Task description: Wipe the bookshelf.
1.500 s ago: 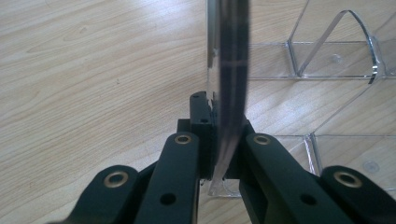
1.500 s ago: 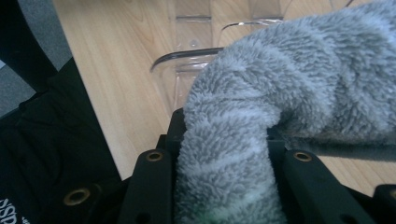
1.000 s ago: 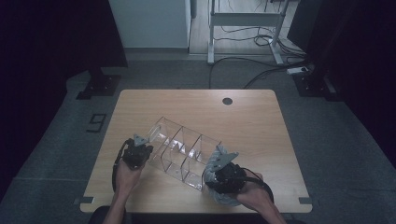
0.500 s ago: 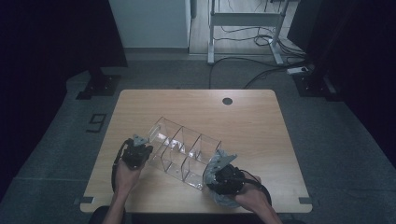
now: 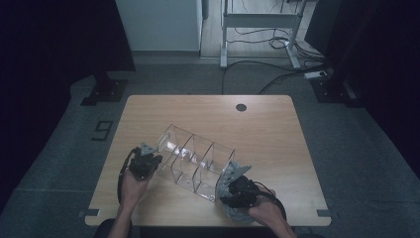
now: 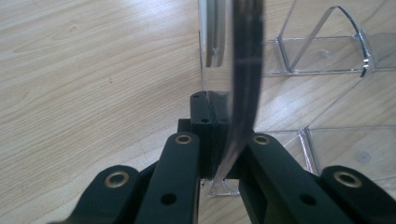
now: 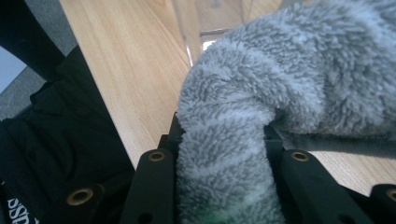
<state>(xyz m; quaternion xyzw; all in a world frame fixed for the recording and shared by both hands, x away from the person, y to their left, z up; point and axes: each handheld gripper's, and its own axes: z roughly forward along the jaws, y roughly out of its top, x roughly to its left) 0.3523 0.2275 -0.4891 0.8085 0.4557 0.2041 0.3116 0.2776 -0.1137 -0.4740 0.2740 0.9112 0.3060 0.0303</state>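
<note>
Evidently wiping is in hand: the left gripper [image 6: 217,140] is clamping a wall of the clear organizer [image 5: 195,161] lying at the frame's lower centre, while the right gripper [image 7: 224,140] is gripping a grey cloth [image 7: 280,84]. Next, I judge, the cloth needs pressing against the organizer's near end.

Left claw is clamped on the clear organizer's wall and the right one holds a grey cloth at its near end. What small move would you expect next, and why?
Probably a short wipe: press the grey fluffy cloth against the clear organizer and rub along its near end wall. The left claw is shut on an organizer wall, steadying it, and the right claw, shut on the cloth, sits right at that end.
</note>
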